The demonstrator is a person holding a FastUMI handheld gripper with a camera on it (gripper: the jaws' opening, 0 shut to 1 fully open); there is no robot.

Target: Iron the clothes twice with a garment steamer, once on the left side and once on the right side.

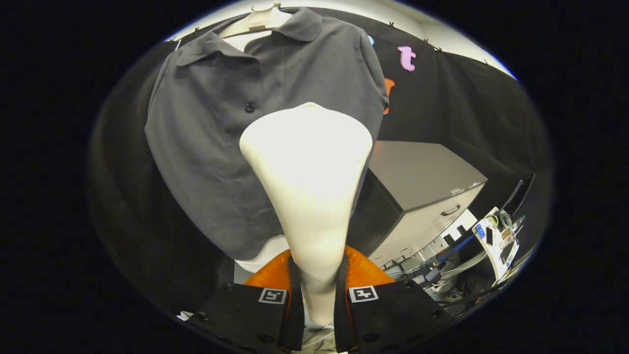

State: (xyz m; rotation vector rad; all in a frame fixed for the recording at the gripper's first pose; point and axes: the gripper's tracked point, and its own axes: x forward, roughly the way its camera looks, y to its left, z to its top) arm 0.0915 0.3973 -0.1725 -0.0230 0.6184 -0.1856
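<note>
A lab or recording booth, not a home: black cloth (pixel 471 113) walls the space, a grey drawer cabinet (pixel 422 196) stands at right, and beyond it, lower right, lie tangled cables (pixel 442 275) and electronic gear (pixel 499 236) (too small to identify).

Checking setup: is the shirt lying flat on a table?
No, the grey shirt hangs from a hanger, beyond the steamer gripped by the claw.
</note>
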